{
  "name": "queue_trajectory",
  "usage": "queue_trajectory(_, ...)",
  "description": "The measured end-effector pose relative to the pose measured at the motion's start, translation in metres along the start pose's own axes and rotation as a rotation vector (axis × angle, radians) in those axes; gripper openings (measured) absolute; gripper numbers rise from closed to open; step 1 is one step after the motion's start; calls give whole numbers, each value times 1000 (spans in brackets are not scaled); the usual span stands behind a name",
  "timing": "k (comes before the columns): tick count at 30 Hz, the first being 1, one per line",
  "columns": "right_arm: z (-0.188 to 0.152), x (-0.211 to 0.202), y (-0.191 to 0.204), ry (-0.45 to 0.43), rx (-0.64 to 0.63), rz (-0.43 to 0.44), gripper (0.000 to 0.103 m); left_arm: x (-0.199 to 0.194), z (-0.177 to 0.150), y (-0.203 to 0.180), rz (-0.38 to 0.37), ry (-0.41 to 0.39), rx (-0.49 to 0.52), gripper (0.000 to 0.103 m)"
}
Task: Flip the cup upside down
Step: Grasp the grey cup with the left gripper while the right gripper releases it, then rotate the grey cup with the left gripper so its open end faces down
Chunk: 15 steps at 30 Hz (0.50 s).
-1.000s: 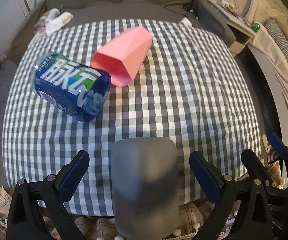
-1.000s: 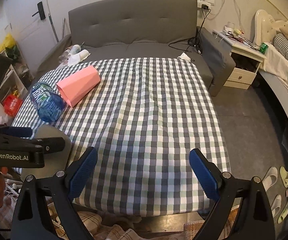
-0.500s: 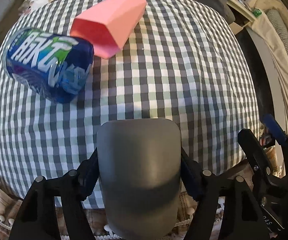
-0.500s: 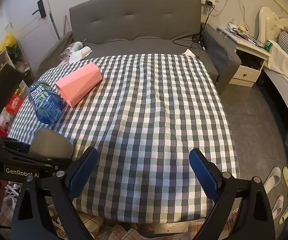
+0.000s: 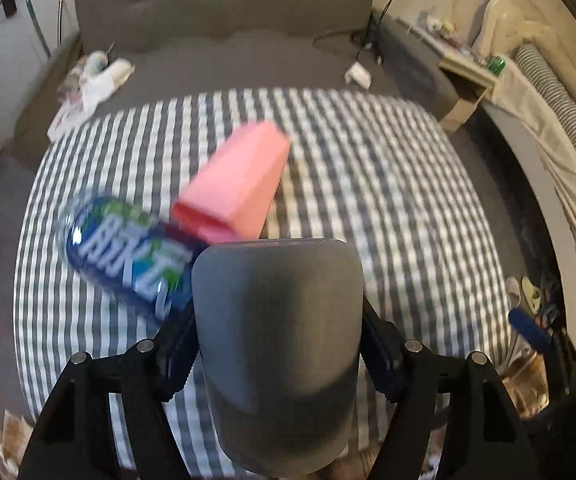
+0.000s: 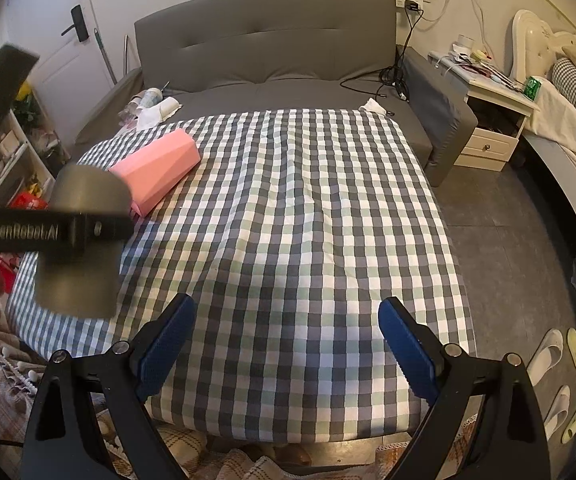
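A gray cup (image 5: 277, 344) is clamped between the fingers of the left gripper (image 5: 277, 354) and now hangs raised above the near left corner of the checkered tablecloth (image 6: 296, 216); a second ago it stood on the cloth between spread fingers, and half a second ago they had closed on its sides. The left wrist view has tilted up since then and is motion-blurred, taking in the gray sofa (image 5: 223, 4). In the right wrist view the cup (image 6: 83, 240) shows mouth-down, the left gripper's arm crossing it. The right gripper (image 6: 288, 344) hovers over the near edge with its fingers spread wide and nothing between them, as before. Count on the cloth: one pink faceted cup (image 5: 235, 188) lying on its side, one blue can (image 5: 127, 256) lying just beside it, both unmoved.
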State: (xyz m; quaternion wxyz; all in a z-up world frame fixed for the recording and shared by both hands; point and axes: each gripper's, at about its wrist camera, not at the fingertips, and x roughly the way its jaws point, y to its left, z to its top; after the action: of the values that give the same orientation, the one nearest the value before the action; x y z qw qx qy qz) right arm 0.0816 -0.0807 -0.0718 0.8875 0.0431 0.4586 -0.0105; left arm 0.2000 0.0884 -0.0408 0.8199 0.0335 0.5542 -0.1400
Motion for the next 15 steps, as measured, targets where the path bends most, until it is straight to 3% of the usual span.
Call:
queue_trajectory(8, 0, 2, -2, 6, 4, -5, 93, 18, 17, -11, -50, -195, 35, 73)
queue_trajectory(15, 1, 6, -3, 15, 0, -13, 93, 29, -11, -23, 3, -368, 151, 73)
